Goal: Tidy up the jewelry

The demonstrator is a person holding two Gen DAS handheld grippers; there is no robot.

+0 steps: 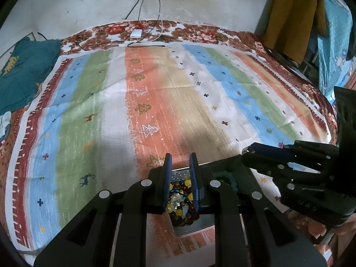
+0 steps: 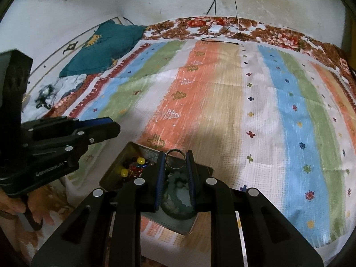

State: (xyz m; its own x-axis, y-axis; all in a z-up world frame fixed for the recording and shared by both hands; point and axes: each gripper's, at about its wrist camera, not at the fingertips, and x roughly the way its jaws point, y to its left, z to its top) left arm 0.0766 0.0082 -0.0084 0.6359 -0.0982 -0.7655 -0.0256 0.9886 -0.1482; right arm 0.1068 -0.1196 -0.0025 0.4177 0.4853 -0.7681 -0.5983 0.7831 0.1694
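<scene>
Right gripper (image 2: 175,155) is being held over the tray (image 2: 111,173), jaws narrowed onto a metal ring (image 2: 175,160), which is being pinched upright between the blue pads (image 2: 191,173). Pale green beads (image 2: 178,184) are being seen under it, in the tray's right compartment. Mixed beads (image 2: 133,166), yellow, red and dark, are being kept in the left compartment.

Left gripper (image 1: 180,166) is being held above the mixed beads (image 1: 180,200); its jaws are being kept a small gap apart, nothing gripped. Tray rim (image 1: 189,231) is being seen just below its fingers. Right gripper (image 1: 249,155) is being seen at the side in this view, over the green beads (image 1: 229,178).

Tray is being rested on a striped cloth (image 2: 222,89) near its front edge, over a floral bedsheet (image 2: 278,35). Teal garment (image 2: 100,51) is being left at the far left, well apart. White adapter (image 2: 215,28) with cables (image 2: 222,0) is being seen at the far edge, by the wall (image 2: 89,0).
</scene>
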